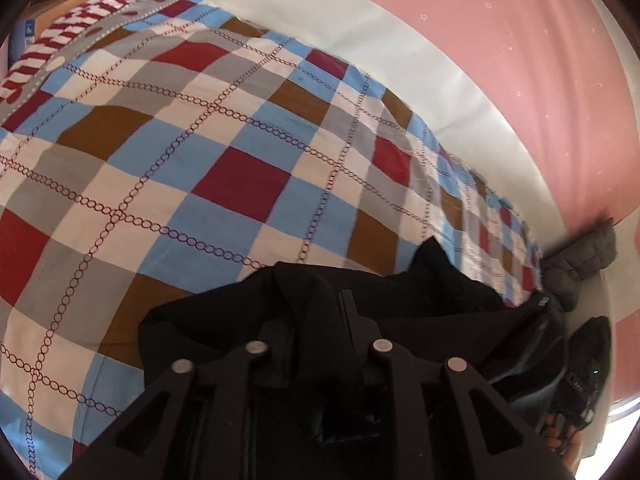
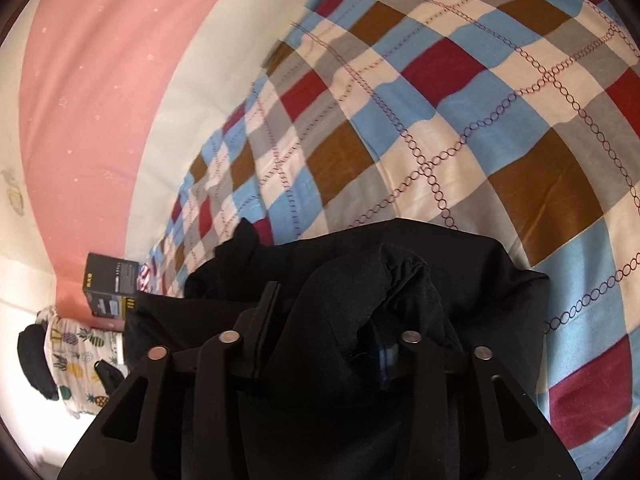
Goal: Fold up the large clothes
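Observation:
A black garment (image 1: 420,300) hangs bunched over my left gripper (image 1: 320,320), which is shut on its fabric above the checkered bedspread (image 1: 200,140). In the right wrist view the same black garment (image 2: 460,280) drapes over my right gripper (image 2: 332,320), which is shut on it; cloth covers most of the fingers. The garment stretches between both grippers, lifted off the bed. My right gripper's hand shows at the lower right of the left wrist view, dim and partly hidden.
The checkered bedspread (image 2: 440,120) fills both views. A white and pink wall (image 1: 500,40) runs behind the bed. A grey pillow-like bundle (image 1: 580,264) lies at the bed's end. A black box (image 2: 110,284) and pineapple-print cloth (image 2: 80,360) sit at the left.

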Action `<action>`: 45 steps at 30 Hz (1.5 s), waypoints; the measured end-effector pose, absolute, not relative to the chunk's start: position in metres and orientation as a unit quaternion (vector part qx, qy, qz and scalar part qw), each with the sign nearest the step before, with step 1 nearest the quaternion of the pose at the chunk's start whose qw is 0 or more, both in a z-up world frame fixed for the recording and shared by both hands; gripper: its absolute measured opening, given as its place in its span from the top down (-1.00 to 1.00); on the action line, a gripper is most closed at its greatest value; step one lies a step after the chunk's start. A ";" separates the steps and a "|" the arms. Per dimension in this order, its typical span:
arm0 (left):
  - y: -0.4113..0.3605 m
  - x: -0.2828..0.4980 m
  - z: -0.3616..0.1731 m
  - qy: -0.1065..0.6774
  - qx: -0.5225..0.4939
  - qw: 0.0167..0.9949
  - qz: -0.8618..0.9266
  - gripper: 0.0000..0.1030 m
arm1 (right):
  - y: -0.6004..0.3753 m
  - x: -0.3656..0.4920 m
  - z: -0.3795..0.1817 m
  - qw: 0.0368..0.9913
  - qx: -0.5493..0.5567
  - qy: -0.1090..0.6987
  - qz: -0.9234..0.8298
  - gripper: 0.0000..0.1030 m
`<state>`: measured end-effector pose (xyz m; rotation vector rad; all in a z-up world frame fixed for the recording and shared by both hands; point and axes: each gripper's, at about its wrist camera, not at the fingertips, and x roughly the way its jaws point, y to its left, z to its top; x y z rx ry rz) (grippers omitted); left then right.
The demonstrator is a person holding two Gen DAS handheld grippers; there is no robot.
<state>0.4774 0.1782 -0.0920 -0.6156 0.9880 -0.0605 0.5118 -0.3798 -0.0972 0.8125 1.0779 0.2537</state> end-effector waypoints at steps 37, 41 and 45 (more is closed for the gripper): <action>0.184 0.493 -0.059 0.393 -0.171 0.903 -0.019 0.69 | -0.369 0.528 -0.049 0.894 0.161 0.413 0.057 0.68; 0.183 0.515 -0.111 0.419 -0.170 0.892 0.006 0.66 | -0.363 0.553 -0.092 0.885 0.146 0.441 0.039 0.67; 0.181 0.521 -0.139 0.412 -0.181 0.893 0.017 0.61 | -0.364 0.568 -0.126 0.878 0.162 0.449 0.035 0.61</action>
